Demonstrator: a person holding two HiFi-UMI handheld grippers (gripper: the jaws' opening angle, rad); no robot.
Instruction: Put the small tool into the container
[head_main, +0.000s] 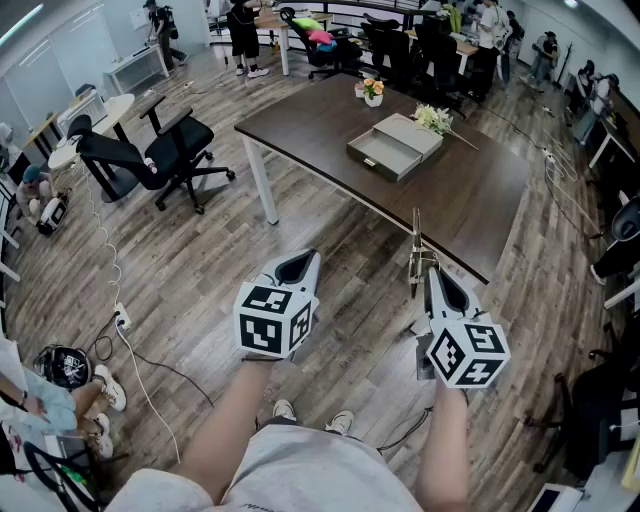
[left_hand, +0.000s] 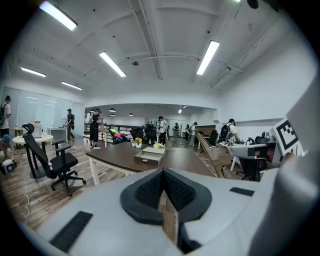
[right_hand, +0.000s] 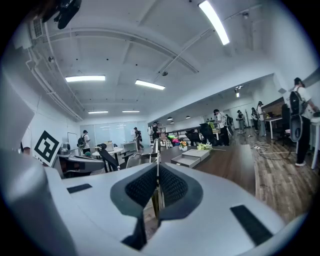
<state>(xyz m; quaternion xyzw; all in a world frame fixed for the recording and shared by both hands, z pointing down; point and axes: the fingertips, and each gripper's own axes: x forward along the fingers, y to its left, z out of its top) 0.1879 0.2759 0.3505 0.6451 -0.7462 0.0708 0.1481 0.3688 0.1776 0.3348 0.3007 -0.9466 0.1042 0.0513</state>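
The container is an open grey drawer-like box (head_main: 393, 147) lying on a dark brown table (head_main: 470, 200) some way ahead; it also shows in the left gripper view (left_hand: 149, 156) and the right gripper view (right_hand: 190, 159). My right gripper (head_main: 432, 275) is shut on a thin metal tool (head_main: 416, 245) that sticks up past its jaws, short of the table's near edge. The same tool (right_hand: 156, 150) rises between the closed pads of the right gripper (right_hand: 156, 171). My left gripper (head_main: 300, 262) hangs over the wooden floor, shut and empty, its pads meeting with nothing between them (left_hand: 163, 174).
A small flower pot (head_main: 372, 92) and a loose bouquet (head_main: 435, 118) lie on the table behind the box. Black office chairs (head_main: 160, 150) stand to the left. A white cable (head_main: 130, 345) runs across the floor. People and desks fill the back of the room.
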